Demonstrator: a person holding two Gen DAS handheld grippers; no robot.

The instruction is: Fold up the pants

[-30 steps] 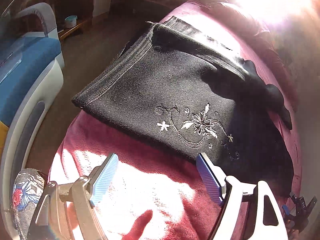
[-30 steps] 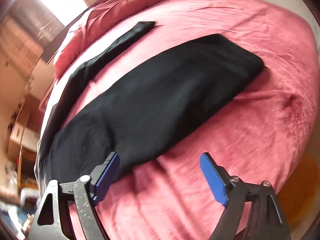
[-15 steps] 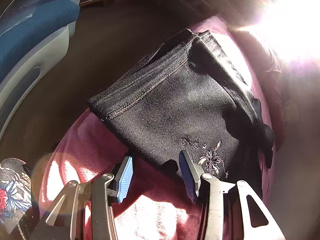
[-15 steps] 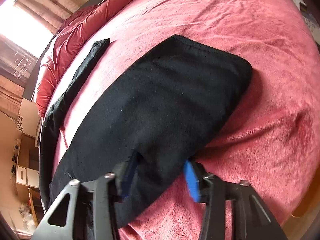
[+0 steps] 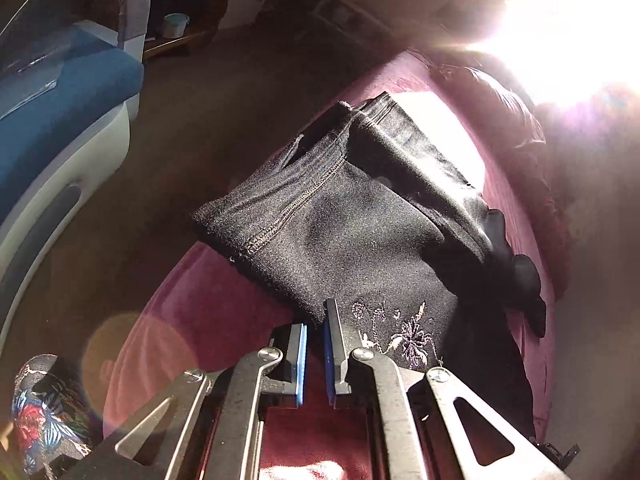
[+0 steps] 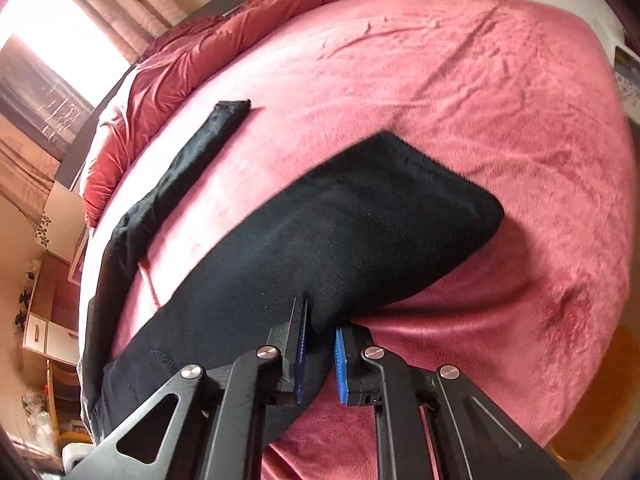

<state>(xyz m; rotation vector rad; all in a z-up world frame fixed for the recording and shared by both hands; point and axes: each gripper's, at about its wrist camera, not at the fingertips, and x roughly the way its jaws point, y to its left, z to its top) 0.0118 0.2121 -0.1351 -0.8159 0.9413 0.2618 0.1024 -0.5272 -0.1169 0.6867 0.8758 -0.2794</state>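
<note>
As the black pants (image 6: 340, 240) lie on the pink bed (image 6: 480, 100), both jaws have just closed. Left gripper (image 5: 315, 354) clamps the waist edge; right gripper (image 6: 320, 356) clamps the leg fabric.

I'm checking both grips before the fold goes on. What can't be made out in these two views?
- Left wrist view: glare from the window washes out the bed's far end.
- Left wrist view: the left gripper hides how much of the pants edge it has pinched.
- Right wrist view: the right gripper covers the cloth under it; the layers caught cannot be counted.
- Right wrist view: the pants' waist end is cut off at the lower left edge.
</note>
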